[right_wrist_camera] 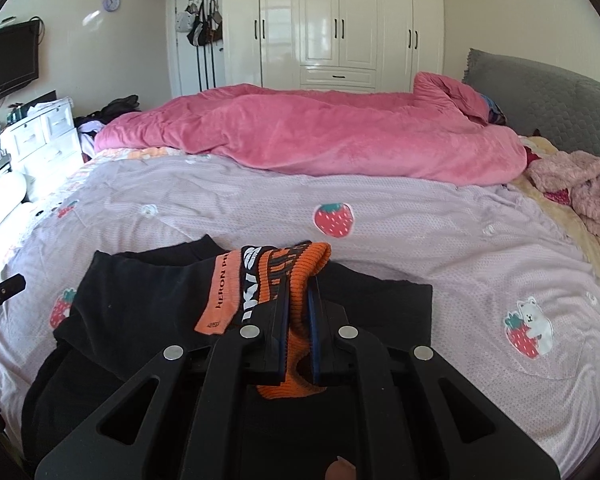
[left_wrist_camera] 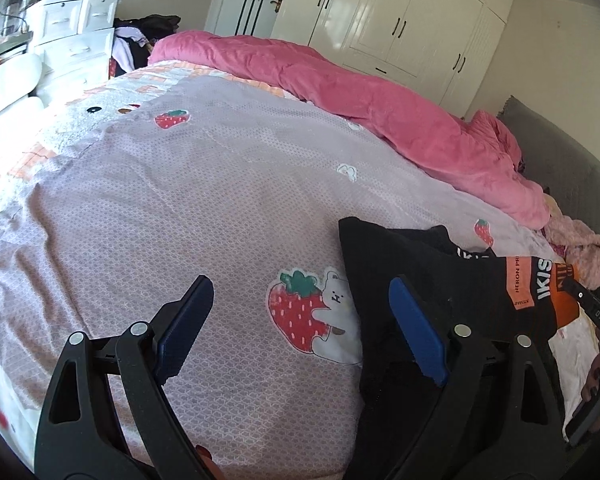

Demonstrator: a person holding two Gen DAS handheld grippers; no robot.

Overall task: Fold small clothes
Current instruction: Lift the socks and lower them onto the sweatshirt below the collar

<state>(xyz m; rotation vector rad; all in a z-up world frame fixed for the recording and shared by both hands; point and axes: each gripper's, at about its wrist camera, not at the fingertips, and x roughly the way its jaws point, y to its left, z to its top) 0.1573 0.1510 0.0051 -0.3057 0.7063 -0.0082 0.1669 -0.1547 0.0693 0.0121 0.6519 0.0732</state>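
A small black garment [right_wrist_camera: 148, 292] with an orange knitted waistband [right_wrist_camera: 296, 264] lies on the lilac strawberry-print bedspread [right_wrist_camera: 420, 240]. My right gripper [right_wrist_camera: 299, 280] is shut on the orange waistband and holds it lifted a little above the black cloth. In the left wrist view the same black garment [left_wrist_camera: 400, 256] lies at the right, with its orange band [left_wrist_camera: 540, 284] further right. My left gripper [left_wrist_camera: 300, 284] is open and empty, its right finger [left_wrist_camera: 416, 328] over the garment's left edge, its left finger [left_wrist_camera: 188, 320] over bare bedspread.
A rolled pink duvet [right_wrist_camera: 320, 132] lies across the far side of the bed. A fluffy pink garment [right_wrist_camera: 584, 184] sits at the right by the grey headboard [right_wrist_camera: 540, 96]. White drawers [left_wrist_camera: 76, 44] stand at the left, a white wardrobe [right_wrist_camera: 340, 20] behind.
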